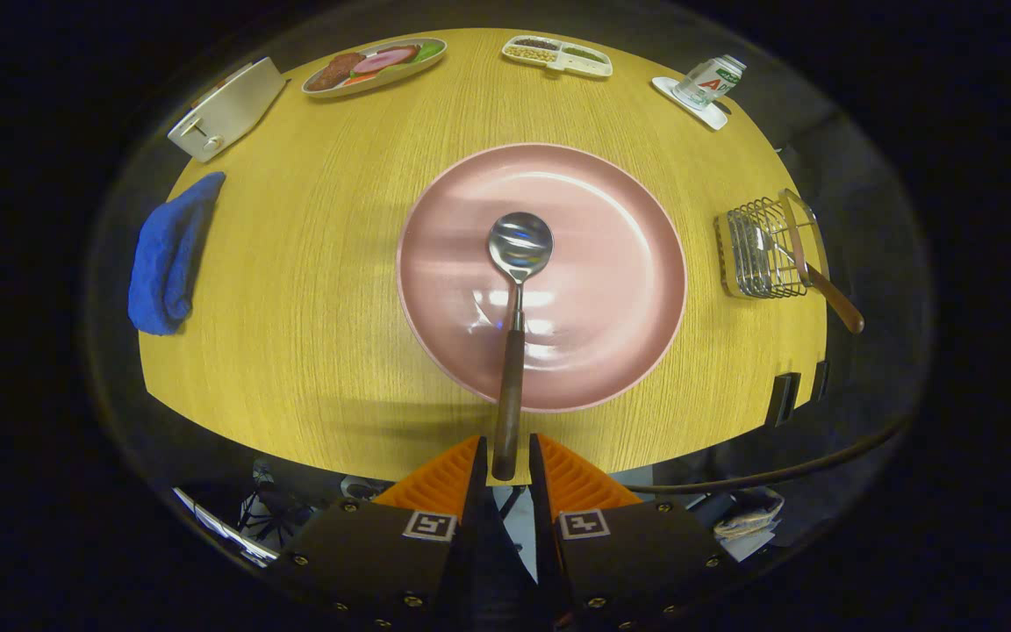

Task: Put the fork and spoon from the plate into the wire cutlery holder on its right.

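Claw [505, 456] clenched on the steel spoon with the dark brown wooden handle [512, 351]: both fingers [444, 478] press the handle's butt end from either side. Spoon runs straight ahead from the claw, with its shiny bowl out over the middle of the round pink plate [611, 290]. Can't tell whether the bowl touches the plate or hangs just above it.

Plate sits on the round yellow wood-grain counter [312, 290], just ahead of the claw.

Square wire cutlery holder [760, 250] is ahead and well to the right of the claw, near the counter's edge, apart from the plate. Fork with a brown wooden handle [826, 290] is already in it, handle leaning out over the holder's right side.

Ahead-left of the claw: folded blue cloth [168, 254] near the counter's edge. Beyond it, a white toaster [225, 110]. Far side of the counter beyond the plate: oval dish of sliced food [374, 66], white divided tray of beans [556, 55], and a small white carton on a white coaster [707, 83] further right.
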### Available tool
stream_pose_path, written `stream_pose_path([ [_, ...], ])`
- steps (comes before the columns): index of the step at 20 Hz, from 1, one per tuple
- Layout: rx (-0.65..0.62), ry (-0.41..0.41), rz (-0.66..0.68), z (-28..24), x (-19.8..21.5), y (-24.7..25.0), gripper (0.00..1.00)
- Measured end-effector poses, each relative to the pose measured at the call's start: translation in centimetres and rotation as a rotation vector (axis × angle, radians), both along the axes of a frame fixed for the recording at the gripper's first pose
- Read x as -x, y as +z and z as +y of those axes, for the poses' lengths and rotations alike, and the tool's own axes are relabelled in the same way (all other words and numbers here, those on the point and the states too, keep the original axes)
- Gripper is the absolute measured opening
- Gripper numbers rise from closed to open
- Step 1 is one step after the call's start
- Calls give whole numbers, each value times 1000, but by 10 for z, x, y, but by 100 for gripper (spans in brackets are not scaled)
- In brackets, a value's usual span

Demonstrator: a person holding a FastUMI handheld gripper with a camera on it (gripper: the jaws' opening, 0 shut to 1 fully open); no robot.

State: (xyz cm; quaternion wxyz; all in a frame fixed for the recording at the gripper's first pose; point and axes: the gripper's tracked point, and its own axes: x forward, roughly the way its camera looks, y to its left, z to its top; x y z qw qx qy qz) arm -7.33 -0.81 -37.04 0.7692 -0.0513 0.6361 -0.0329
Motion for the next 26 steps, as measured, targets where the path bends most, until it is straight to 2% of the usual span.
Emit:
stream_pose_path([
  [10,-3,7,-4,-3,-4,-21,29],
  [13,-5,7,2,-4,-5,-21,10],
  [15,-9,11,-7,-4,-5,-18,7],
  [26,70,22,-87,-13,-15,36,7],
])
